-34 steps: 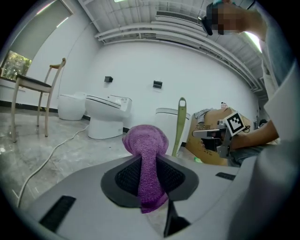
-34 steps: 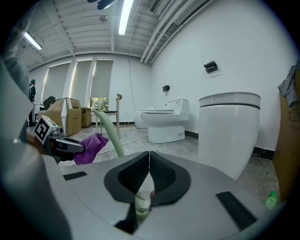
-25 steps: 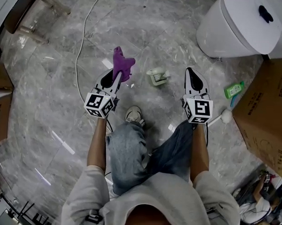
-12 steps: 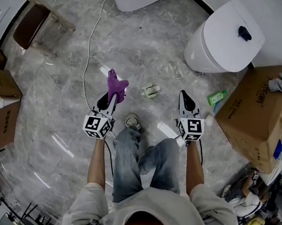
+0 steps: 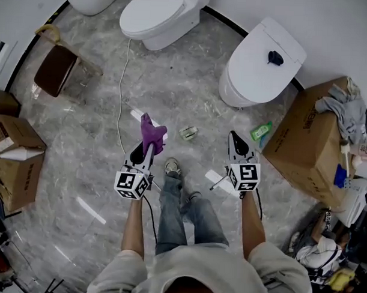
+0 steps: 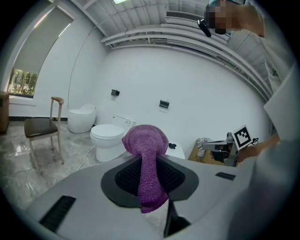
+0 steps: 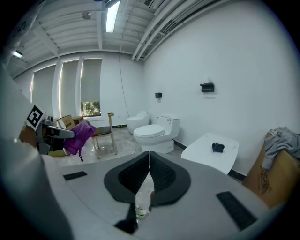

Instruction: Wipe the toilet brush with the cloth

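While the left tool clamps the purple terry cloth, the right tool, jaws closed, seems to pinch the thin white toilet brush, which juts out beneath it. Best bring both together, fold the cloth round the handle, and stroke lengthwise.

Toilet by wall; chair left; green item, perhaps bottle.

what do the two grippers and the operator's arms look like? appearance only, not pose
Matching pair: the left gripper and right gripper have pale grey shells tapering to black ribbed pads. Each carries a white marker cube with black square markers. A thin dark cable seems to run by each forearm. Pale sleeves end near the elbows.
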